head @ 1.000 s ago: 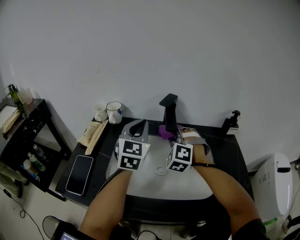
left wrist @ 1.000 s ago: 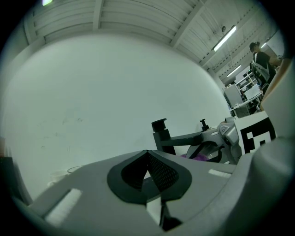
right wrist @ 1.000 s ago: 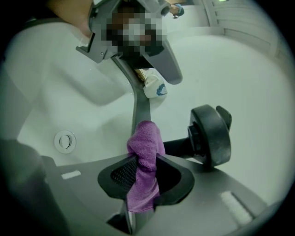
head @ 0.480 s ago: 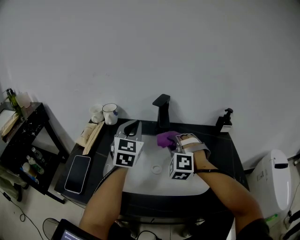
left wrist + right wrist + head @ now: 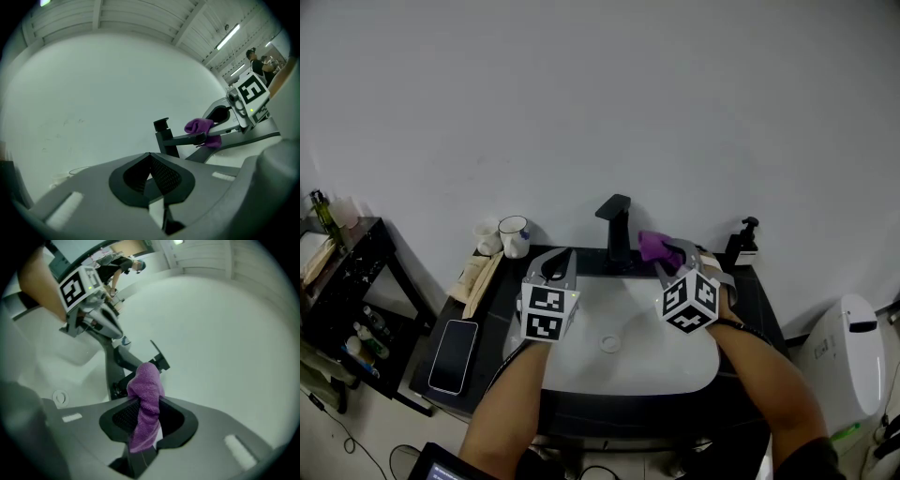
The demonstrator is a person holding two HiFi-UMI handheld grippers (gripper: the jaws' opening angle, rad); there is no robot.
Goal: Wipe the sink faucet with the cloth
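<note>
While the purple cloth [image 5: 653,246] hung pinched in the right claw [image 5: 146,420], whose jaws were closed tight on its middle with a tuft poking out ahead and a tail trailing behind, it sat just to the right of the black faucet [image 5: 617,230], about level with its head. Whether it was actually touching the metal I couldn't tell from where I stood. I took this for the wiping itself, or the reach into it. The next move would call for pressing the tuft against the spout and dragging it along. The left claw [image 5: 150,174] hovered over the left edge of the white sink [image 5: 675,361], jaws together on nothing (idle, as far as I could see). A moment before, the cloth had been lower, out over the basin in front of the faucet. It had since been lifted up and back toward the wall, while the left claw had hardly shifted.
</note>
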